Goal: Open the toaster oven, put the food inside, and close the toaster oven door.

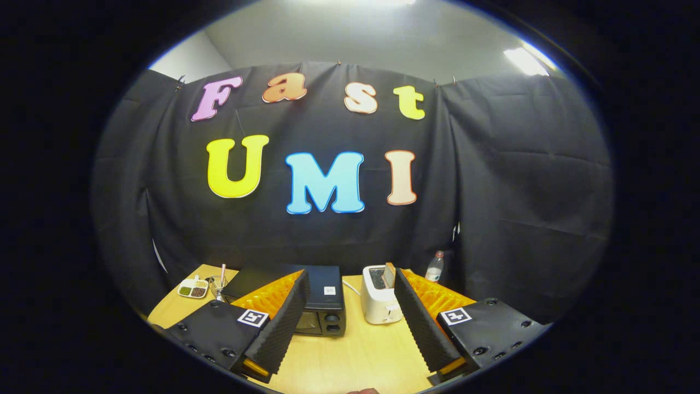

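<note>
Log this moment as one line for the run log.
phase: approach | gripper: jaws open, holding nothing | toaster oven: ahead on table, door shut | white toaster: beside oven | food: not yet placed

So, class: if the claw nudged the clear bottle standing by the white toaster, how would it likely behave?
The bottle is tall and narrow, so it would probably tip rather than slide. Once down, its round body would likely roll. It looks like thin plastic, probably light. The claw is open, well short of it.

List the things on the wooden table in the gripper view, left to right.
White divided dish of food → small wire rack → black toaster oven → white slot toaster → clear plastic bottle. The tool is open, holding nothing.
</note>
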Motion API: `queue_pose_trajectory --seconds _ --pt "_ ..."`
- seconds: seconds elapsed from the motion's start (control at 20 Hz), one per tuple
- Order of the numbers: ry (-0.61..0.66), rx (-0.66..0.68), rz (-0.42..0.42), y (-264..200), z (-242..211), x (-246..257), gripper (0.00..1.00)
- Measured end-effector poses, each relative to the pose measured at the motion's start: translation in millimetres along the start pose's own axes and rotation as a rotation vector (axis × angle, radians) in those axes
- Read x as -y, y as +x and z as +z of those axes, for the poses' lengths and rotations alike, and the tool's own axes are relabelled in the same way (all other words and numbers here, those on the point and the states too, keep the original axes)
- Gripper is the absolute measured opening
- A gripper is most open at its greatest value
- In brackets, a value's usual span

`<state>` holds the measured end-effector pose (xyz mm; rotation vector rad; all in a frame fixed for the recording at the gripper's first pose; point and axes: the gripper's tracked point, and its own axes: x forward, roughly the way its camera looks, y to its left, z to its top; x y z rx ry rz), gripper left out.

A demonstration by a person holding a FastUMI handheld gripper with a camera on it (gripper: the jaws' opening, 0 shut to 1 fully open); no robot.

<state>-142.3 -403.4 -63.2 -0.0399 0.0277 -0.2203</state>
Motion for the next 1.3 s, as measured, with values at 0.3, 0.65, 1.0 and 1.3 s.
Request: queue_pose_trajectory --seconds 0.3,0.65,1.0,1.3 --pt "0.031 0.012 0.091 -15 -14 15 0.98" --pt "-0.069 0.084 0.285 5 -28 5 0.99" --pt "0.025 0.085 0.32 9 -16 -9 0.98" --pt "0.039 0.068 0.24 17 -6 -20 0.98"
